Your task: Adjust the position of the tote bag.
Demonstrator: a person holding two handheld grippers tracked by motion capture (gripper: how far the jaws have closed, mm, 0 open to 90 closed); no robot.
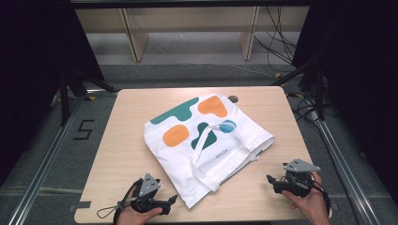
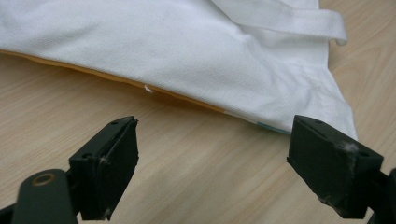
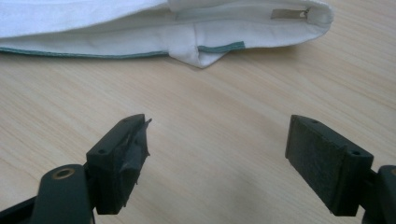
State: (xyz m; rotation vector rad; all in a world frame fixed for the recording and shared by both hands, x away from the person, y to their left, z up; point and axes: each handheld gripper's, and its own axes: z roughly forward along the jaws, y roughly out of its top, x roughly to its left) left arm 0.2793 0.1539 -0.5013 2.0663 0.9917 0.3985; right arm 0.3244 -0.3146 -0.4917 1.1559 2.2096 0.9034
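Observation:
A white tote bag (image 1: 206, 140) printed with green, orange and blue shapes lies flat in the middle of the wooden table (image 1: 126, 140), its handles folded across it. My left gripper (image 1: 172, 200) rests near the front edge, just left of the bag's near corner, jaws apart and empty. In the left gripper view the bag's hem (image 2: 196, 60) lies a short way beyond the left gripper (image 2: 212, 154). My right gripper (image 1: 268, 178) sits at the front right, open, pointing at the bag's side. The right gripper (image 3: 217, 144) faces the bag's edge (image 3: 201, 49) across bare wood.
A small dark hole (image 1: 233, 99) marks the table's far edge. Metal frame rails (image 1: 44, 159) run along both sides of the table. Wooden shelving legs (image 1: 133, 37) and cables stand on the floor beyond.

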